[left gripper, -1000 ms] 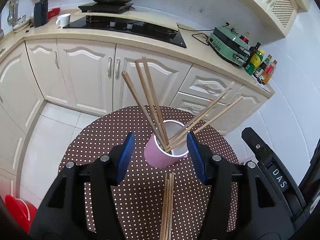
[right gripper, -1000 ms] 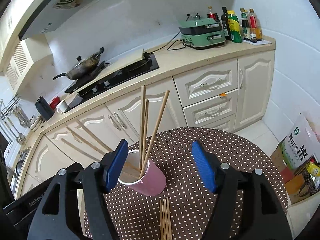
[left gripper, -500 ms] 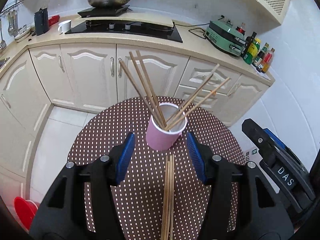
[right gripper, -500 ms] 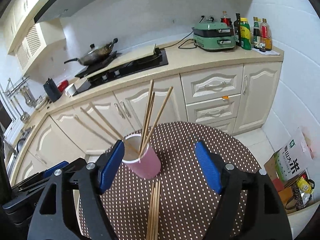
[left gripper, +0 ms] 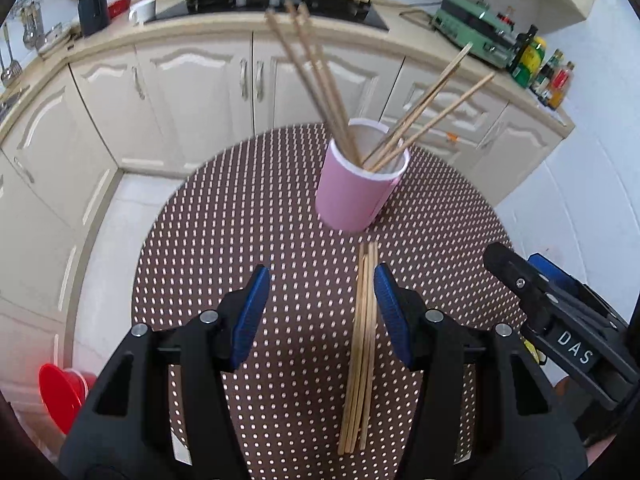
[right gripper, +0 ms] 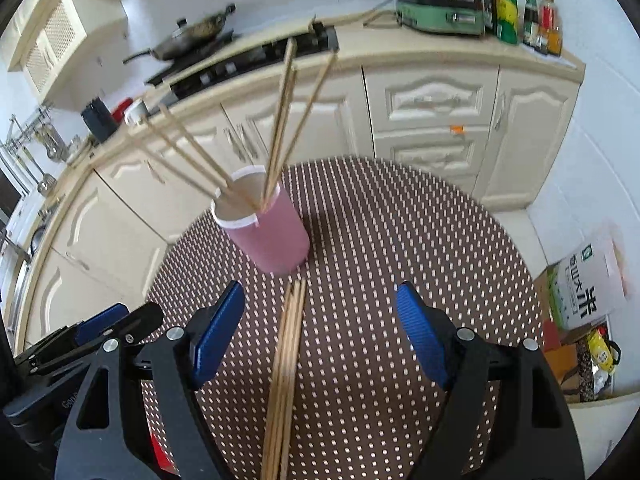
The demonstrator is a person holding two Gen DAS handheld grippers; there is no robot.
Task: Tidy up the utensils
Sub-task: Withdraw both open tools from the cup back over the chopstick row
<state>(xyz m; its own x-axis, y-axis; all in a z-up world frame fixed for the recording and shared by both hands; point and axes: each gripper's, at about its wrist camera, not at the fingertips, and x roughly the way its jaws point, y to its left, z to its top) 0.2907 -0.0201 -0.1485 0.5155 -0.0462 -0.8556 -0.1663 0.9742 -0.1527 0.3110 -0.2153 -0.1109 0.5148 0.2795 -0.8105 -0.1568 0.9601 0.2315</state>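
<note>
A pink cup [left gripper: 358, 192] [right gripper: 276, 240] stands on the round dotted tablecloth [left gripper: 224, 240] and holds several wooden chopsticks [left gripper: 320, 80] fanned to both sides. A loose bundle of chopsticks [left gripper: 360, 344] [right gripper: 286, 364] lies flat on the cloth just in front of the cup. My left gripper [left gripper: 321, 280] hovers open over the cloth, with the bundle close to the inside of its right finger. My right gripper [right gripper: 320, 292] is above the bundle, which runs between its fingers nearer the left one; its jaws are opening and the pads touch nothing. Each gripper shows at the edge of the other's view.
Cream kitchen cabinets [left gripper: 192, 92] and a counter with a hob [left gripper: 280, 0] curve behind the table. A green appliance [right gripper: 436, 4] and bottles [right gripper: 532, 12] stand on the counter. A red basin [left gripper: 60, 392] sits on the floor at the left, and a bag and boxes [right gripper: 588, 284] at the right.
Both grippers have drawn back from the cup and sunk toward the table, so the loose bundle now lies between their fingers. The right jaws have widened.
</note>
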